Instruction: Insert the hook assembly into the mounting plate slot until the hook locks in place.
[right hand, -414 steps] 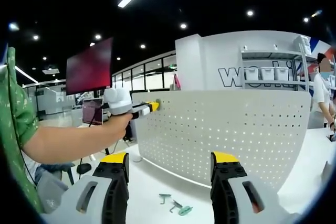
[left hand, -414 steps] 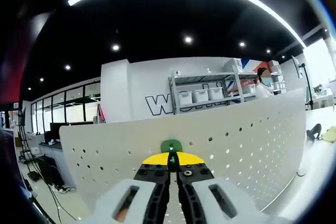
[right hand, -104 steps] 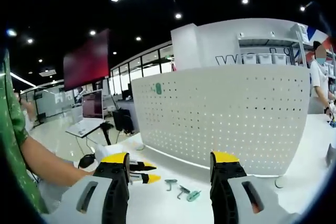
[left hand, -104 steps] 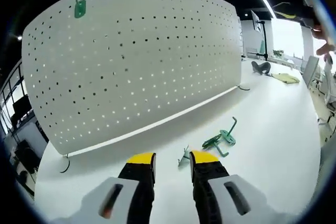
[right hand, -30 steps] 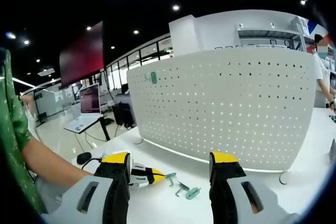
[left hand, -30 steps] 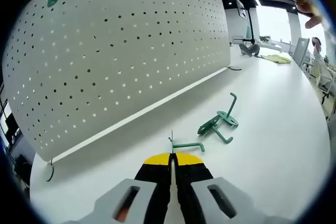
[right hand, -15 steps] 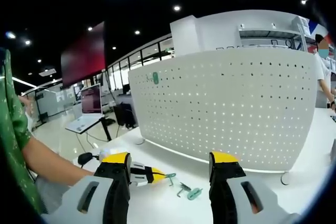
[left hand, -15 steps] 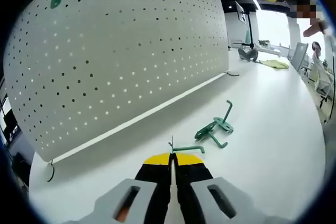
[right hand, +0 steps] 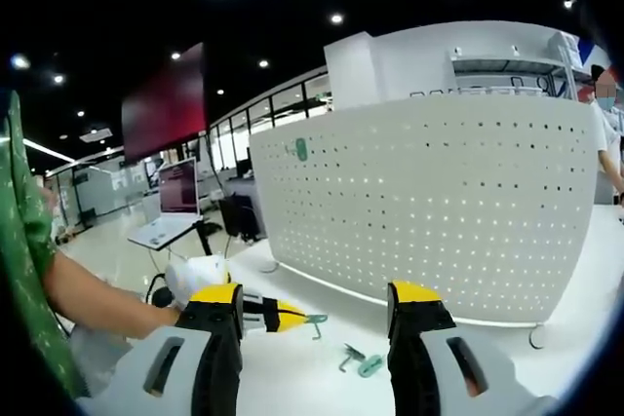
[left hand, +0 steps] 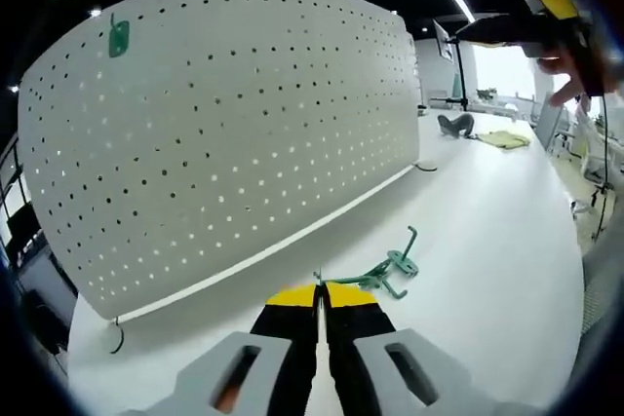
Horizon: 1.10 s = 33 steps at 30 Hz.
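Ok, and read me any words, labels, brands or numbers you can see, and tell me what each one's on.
No text can be read in either view.
Pegboard: holes alone, no markings.
Red screen: plain red, no words.
Laptop: its screen is too small and blurred to read.

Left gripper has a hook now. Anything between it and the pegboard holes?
Nothing visible. The left gripper holds a green hook above the table, with open space across to the pegboard. One hook already hangs near its top corner.
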{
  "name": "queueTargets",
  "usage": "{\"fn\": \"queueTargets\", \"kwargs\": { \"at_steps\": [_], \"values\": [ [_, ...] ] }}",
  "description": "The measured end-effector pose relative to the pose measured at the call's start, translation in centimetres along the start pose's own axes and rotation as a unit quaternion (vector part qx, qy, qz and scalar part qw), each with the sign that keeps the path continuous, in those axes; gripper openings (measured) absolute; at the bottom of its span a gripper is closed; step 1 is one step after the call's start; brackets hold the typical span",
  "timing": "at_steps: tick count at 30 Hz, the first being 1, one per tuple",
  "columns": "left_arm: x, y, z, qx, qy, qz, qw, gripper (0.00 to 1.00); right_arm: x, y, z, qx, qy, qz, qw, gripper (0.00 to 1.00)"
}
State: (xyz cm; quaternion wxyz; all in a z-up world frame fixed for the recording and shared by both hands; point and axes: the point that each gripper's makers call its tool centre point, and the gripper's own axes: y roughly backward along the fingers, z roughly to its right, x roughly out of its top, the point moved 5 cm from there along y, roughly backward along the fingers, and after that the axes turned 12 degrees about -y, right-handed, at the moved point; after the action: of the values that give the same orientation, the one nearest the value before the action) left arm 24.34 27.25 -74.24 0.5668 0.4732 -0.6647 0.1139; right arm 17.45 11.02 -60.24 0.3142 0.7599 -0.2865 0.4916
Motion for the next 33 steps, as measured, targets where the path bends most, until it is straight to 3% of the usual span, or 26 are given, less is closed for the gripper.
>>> {"fn": "queueTargets", "kwargs": {
  "at_steps": [20, 33],
  "values": [
    [9.8, 5.8, -1.5, 0.002, -0.026, 0.085, 0.996, 0.01, 1.1, 1.4, -2.1, 0.023, 0.025, 0.021, 0.9992, 0.59],
    [14.4, 9.6, -1.7, -0.008, -0.027, 0.119, 0.9924, 0.01, 1.4, 2.2, -3.6, 0.03, 0.075, 0.031, 0.9962, 0.56]
  ]
}}
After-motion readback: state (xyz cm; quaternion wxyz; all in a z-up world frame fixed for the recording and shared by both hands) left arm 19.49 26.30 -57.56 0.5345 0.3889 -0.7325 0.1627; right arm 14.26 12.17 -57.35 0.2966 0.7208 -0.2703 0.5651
